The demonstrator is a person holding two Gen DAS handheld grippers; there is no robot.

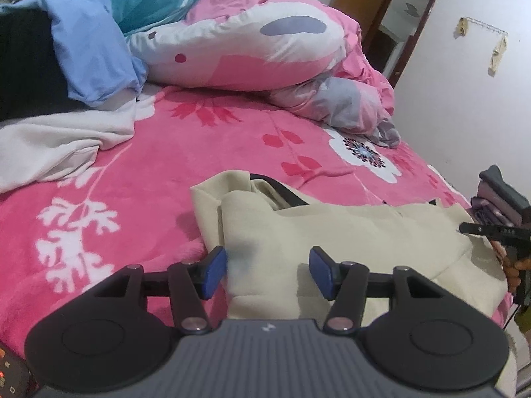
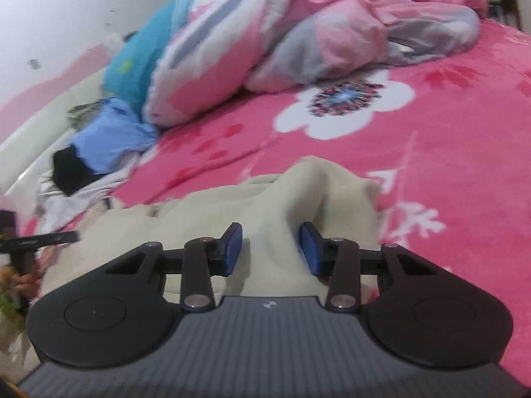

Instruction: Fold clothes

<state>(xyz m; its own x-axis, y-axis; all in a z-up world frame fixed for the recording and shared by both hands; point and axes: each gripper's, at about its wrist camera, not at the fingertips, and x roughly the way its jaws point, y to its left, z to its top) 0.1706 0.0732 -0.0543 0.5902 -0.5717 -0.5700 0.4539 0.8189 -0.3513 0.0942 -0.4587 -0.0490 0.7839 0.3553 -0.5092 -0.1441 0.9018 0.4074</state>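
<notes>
Looking along my left tongs [image 1: 268, 272], I see the cream garment [image 1: 348, 232] lying on the pink floral bed cover [image 1: 149, 172], its long axis running crosswise to my view, from a folded corner at the left toward the right edge of the bed. A dark collar band shows at its far edge, so the neck points away from me toward the bunched pink duvet [image 1: 259, 43]. My left tongs point forward and slope down toward the bed, level from side to side. Their blue pads [image 1: 215, 272] stand about half open over the near left part of the garment, the left pad just at the folded edge; I cannot tell whether they touch the cloth, and they clamp nothing. The right wrist view is blurred. There my right tongs [image 2: 270, 248] also slope down, rolled a little so the bed tilts across the picture. A raised ridge of the same cream garment [image 2: 292, 192] stands up between their pads [image 2: 310, 248], which are narrower than the left pair; the cloth fills the gap, though the blur keeps me from saying the pads press it. Each view shows the other tongs at its edge, held in a person's hand [image 2: 23, 278], at the opposite end of the garment. A stack of folded dark clothes [image 1: 497, 199] sits beyond the right end.
</notes>
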